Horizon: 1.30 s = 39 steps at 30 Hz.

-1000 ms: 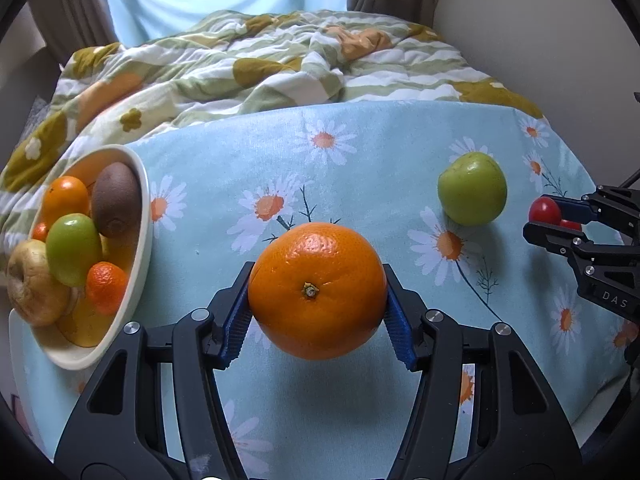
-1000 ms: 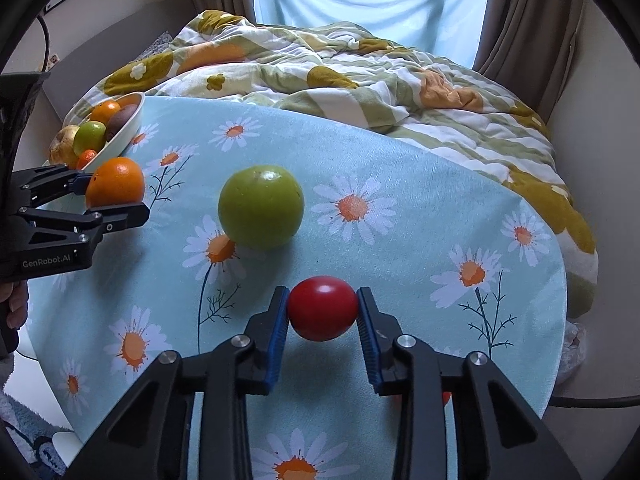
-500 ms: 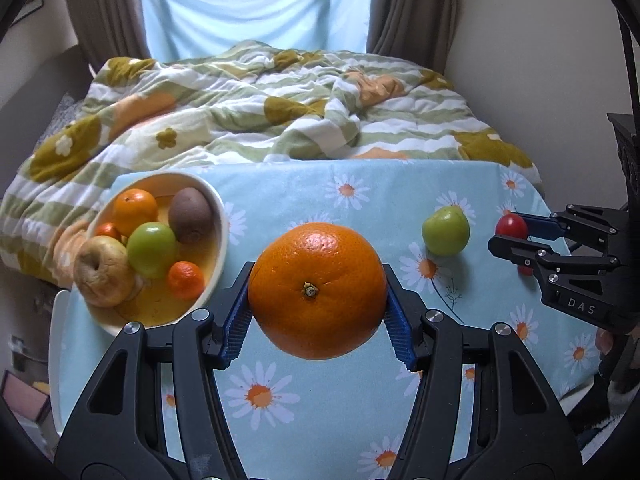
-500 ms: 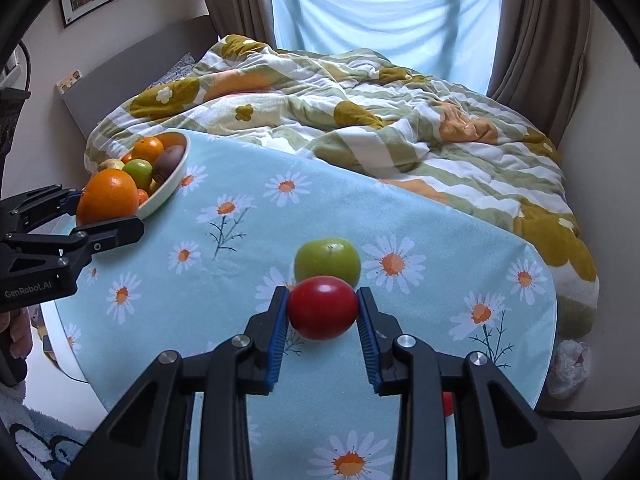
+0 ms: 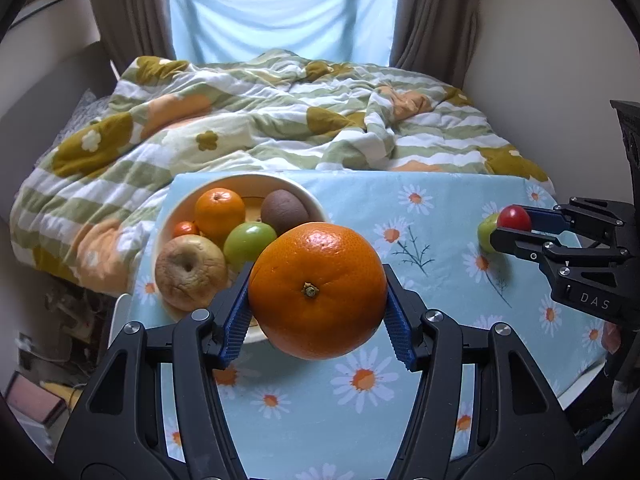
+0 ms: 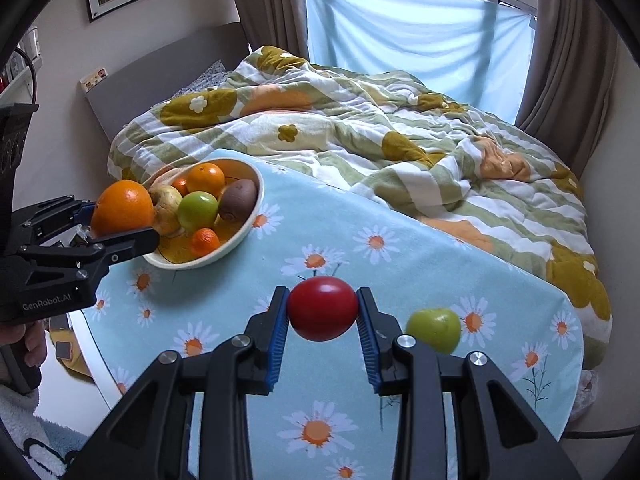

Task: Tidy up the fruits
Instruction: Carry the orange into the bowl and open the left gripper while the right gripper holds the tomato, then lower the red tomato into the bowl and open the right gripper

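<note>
My left gripper (image 5: 317, 312) is shut on a large orange (image 5: 318, 290) and holds it in the air just in front of the white fruit bowl (image 5: 308, 196); it also shows in the right wrist view (image 6: 120, 220). The bowl (image 6: 244, 232) holds several fruits: an orange, a kiwi, a green apple, a pale apple and small tangerines. My right gripper (image 6: 322, 326) is shut on a red tomato (image 6: 322, 308) above the table. A green apple (image 6: 434, 329) lies on the daisy tablecloth to its right.
The round table with a light blue daisy cloth (image 6: 360, 380) stands against a bed with a flowered quilt (image 6: 360, 128). A wall is close on the right (image 5: 560, 60). Curtains and a window are at the back.
Both grippers rose and drew back from the table with their fruit. The left one swung toward the bowl, which now sits right behind the orange. The green apple stayed on the cloth.
</note>
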{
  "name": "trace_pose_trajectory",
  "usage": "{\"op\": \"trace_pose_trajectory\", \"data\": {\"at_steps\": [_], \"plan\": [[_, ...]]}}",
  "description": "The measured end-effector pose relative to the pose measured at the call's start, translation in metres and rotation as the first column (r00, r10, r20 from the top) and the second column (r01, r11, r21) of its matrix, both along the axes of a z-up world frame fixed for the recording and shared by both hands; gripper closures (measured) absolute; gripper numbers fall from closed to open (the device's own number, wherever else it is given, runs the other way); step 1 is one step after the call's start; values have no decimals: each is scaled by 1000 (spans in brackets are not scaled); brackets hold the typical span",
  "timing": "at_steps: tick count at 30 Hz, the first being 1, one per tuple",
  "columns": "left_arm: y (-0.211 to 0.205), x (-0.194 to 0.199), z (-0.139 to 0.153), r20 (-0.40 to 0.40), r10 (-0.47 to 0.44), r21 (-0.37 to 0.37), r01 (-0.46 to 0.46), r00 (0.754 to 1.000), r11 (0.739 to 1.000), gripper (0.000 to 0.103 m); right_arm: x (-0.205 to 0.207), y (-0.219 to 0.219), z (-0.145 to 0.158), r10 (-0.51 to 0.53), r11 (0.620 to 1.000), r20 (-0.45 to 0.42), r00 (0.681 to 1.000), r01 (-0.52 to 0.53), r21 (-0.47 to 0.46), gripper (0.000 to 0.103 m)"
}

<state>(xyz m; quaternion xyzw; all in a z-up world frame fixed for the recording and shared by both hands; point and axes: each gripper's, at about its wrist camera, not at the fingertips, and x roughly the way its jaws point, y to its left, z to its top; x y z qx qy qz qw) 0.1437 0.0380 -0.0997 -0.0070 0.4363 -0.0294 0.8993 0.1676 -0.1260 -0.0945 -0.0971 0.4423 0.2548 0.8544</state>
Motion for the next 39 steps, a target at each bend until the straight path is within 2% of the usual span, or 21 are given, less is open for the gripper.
{"op": "trace_pose_trajectory", "data": {"at_steps": [8,15,21,26,33,34,35,36,39], "plan": [[41,8,-18,-2,-67,28,67,998,997,38,-1,55,-7,-18,1000,-19,1000,18,24,72],[47,18,-49,0,-185,110,184,983,977,38,2,84,-23,-62,997,-45,997,64,39,72],[39,20,-70,-3,-271,170,267,963,949,38,4,88,-36,-116,992,-63,991,118,33,72],[34,20,-75,7,-298,207,290,955,934,38,3,87,-40,-153,988,-65,986,155,26,72],[31,19,-78,12,-300,206,291,954,934,37,4,80,-39,-185,982,-62,981,187,28,72],[30,17,-76,27,-298,217,286,954,933,32,4,79,-38,-189,981,-62,980,191,29,72],[29,16,-72,45,-299,230,282,953,932,14,4,79,-38,-191,981,-62,980,193,29,72],[28,15,-69,60,-302,239,280,951,930,2,5,78,-38,-193,980,-63,979,195,29,72],[29,12,-61,75,-307,228,283,949,932,0,4,77,-38,-197,979,-66,978,199,31,72]]}}
